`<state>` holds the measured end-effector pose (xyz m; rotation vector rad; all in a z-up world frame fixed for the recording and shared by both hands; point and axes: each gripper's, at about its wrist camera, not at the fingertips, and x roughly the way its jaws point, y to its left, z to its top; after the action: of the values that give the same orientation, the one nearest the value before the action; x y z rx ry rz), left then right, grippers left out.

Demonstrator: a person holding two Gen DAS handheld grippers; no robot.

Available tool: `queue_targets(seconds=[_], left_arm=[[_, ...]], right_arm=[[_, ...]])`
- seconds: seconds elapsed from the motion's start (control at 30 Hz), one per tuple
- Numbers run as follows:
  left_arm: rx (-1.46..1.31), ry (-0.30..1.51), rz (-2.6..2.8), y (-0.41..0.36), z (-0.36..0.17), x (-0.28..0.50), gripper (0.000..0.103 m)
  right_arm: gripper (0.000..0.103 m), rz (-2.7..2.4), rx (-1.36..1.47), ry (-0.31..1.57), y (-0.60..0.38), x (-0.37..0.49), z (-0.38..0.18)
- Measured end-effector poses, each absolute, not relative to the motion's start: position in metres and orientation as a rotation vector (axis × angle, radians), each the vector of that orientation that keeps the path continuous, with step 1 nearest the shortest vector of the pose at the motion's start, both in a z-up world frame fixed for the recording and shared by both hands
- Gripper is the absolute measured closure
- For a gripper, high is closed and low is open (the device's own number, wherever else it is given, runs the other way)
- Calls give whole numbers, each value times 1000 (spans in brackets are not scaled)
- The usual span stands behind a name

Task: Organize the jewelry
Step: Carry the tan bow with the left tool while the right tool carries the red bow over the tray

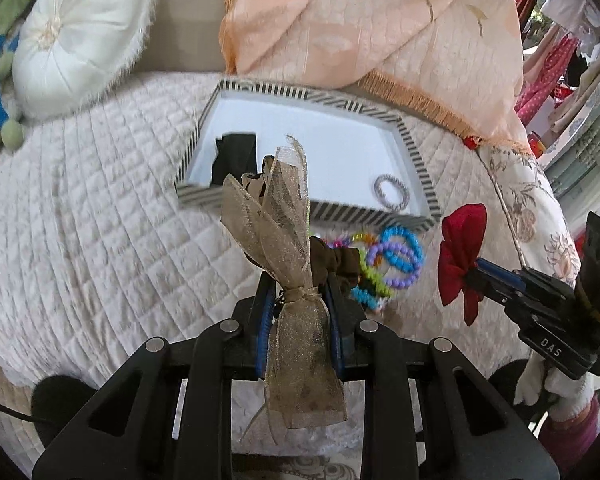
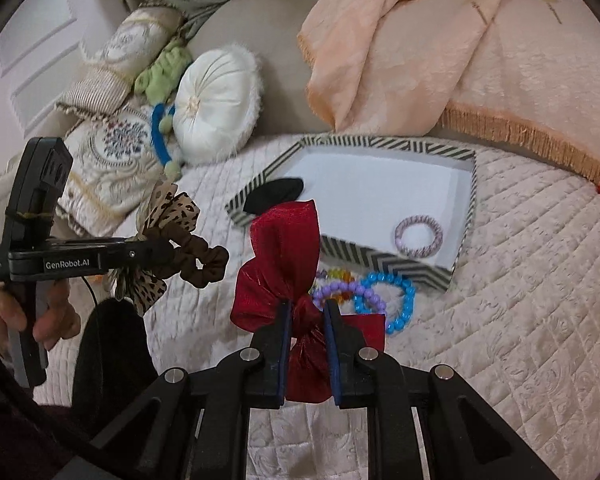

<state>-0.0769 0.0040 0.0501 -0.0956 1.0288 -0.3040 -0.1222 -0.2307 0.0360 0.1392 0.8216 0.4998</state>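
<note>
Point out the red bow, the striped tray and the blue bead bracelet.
red bow (image 2: 284, 236): right wrist view, upper loop.
striped tray (image 2: 384, 260): right wrist view, near wall.
blue bead bracelet (image 2: 409, 300): right wrist view, right side of ring.

Soft, even indoor light fills both views, with faint shadows and no glare. Fisheye bending curves the quilted bed (image 1: 80, 220) toward black corners at every edge. Slight motion blur softens the striped tray (image 2: 470, 208).
</note>
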Motion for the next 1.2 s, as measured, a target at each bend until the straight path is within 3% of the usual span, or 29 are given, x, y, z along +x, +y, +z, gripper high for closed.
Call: queue_targets(seconds=[0.6,1.2], left_arm=[[-25,890,-272,-11,94,-39,80],[2,898,-234,-29,82,18,80]], right_arm=[[88,425,166,737,-228,-89,82],[88,340,183,781,-241,-29,70]])
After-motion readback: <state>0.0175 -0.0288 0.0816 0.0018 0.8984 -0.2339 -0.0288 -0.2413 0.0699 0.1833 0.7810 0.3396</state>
